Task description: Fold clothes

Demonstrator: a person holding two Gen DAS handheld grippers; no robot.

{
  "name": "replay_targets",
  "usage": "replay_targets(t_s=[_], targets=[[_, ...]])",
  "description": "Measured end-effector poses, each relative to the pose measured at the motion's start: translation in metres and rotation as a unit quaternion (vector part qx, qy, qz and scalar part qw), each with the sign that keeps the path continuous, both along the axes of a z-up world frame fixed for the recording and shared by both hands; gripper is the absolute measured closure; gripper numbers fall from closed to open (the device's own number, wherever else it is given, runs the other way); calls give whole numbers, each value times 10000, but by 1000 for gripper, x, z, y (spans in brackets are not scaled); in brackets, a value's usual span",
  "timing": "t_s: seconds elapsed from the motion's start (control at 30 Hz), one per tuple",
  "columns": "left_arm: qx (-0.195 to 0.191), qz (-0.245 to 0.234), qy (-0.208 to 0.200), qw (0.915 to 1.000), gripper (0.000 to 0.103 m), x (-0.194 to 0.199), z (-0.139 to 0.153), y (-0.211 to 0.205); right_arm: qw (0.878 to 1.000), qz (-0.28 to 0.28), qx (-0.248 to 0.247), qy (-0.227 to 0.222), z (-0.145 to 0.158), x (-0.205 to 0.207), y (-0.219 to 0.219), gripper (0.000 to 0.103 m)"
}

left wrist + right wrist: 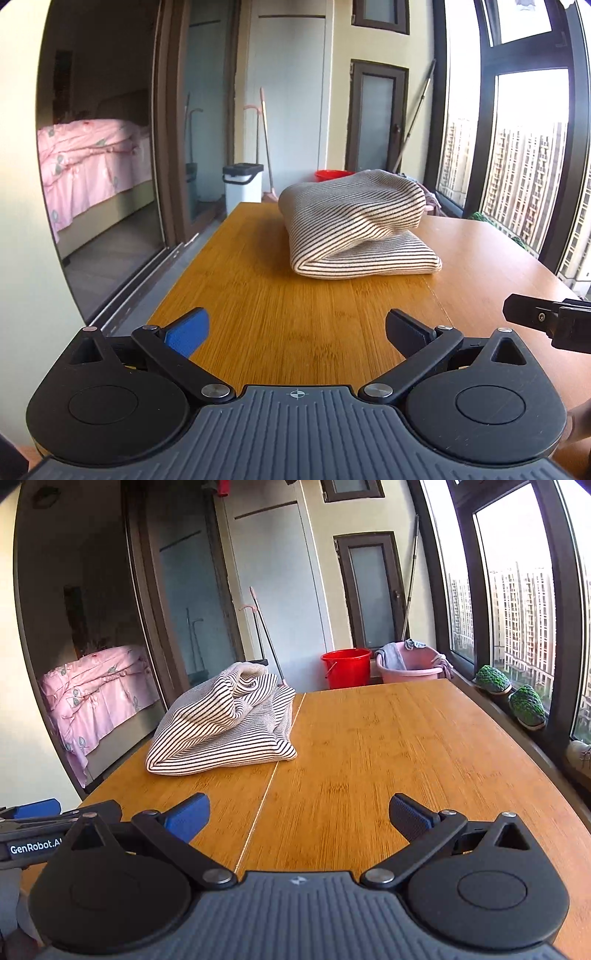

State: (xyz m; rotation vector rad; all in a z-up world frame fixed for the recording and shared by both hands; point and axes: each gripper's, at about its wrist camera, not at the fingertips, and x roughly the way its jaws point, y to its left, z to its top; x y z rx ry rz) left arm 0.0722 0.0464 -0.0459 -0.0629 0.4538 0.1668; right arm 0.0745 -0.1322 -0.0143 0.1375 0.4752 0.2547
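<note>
risk noted: the striped garment [360, 229] sits as a loose bundle, its upper layer humped and bulging over the flat lower fold. judged likely to slump or spring apart if left so, or if one layer alone is pinched on the next approach. a push from the front could also slide it along the smooth wooden table [266, 317].

left gripper [297, 328]: jaws apart, nothing between them. right gripper [299, 814]: jaws apart at full spread, nothing between them.

position: garment lies ahead of the left gripper and slightly to its right, well apart; ahead of the right gripper and to its left, well apart. neither gripper touches it.
</note>
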Motion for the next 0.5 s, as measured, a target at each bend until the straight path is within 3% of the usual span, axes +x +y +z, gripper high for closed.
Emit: replay_targets(t_s=[0.2,0.5], targets=[[236,-152,2,9996,0,0,-2,-10,9999,12,-1,101,-1,-4,7,0],[198,-196,170,9995,0,4,-5,-10,9997,-32,-107,197,-3,-3,9,0]])
